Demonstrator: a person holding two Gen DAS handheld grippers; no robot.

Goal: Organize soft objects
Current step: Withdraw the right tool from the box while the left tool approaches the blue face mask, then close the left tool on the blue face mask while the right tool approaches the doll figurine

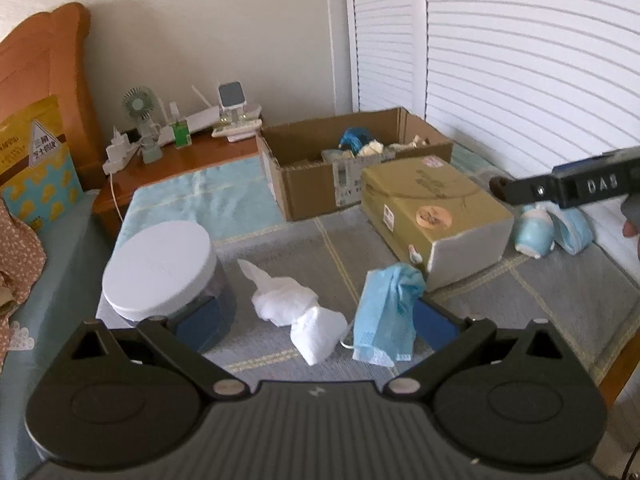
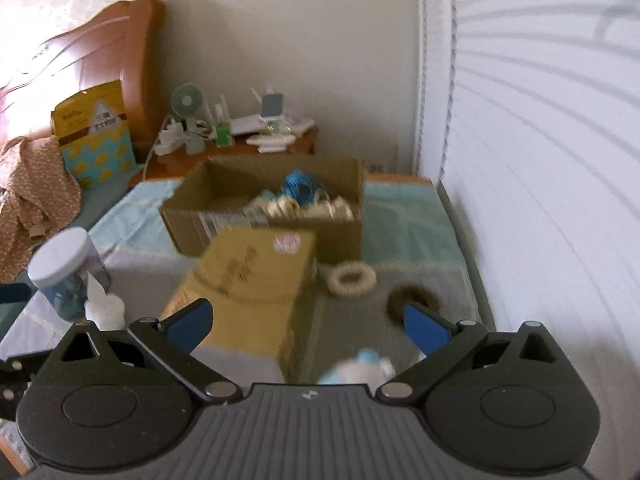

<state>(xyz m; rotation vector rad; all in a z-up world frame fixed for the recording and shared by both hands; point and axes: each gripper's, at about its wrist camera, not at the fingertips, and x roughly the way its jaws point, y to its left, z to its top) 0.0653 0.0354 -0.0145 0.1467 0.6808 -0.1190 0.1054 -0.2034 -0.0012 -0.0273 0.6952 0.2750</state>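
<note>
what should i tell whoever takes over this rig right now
Left gripper: open, empty, over the bed facing the blue face mask and the white tissue.
Right gripper: open, empty, above the closed yellow box.
Open cardboard box already holds several soft items.
Still loose on the bed: mask, tissue, cream ring, brown ring, and a light blue and white soft item.
Left: collect these, probably into the cardboard box.

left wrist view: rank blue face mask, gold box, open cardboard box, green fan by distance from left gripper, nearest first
1. blue face mask, by the right finger of the left gripper.
2. gold box, right of centre.
3. open cardboard box, behind it.
4. green fan, on nightstand, far left.
</note>
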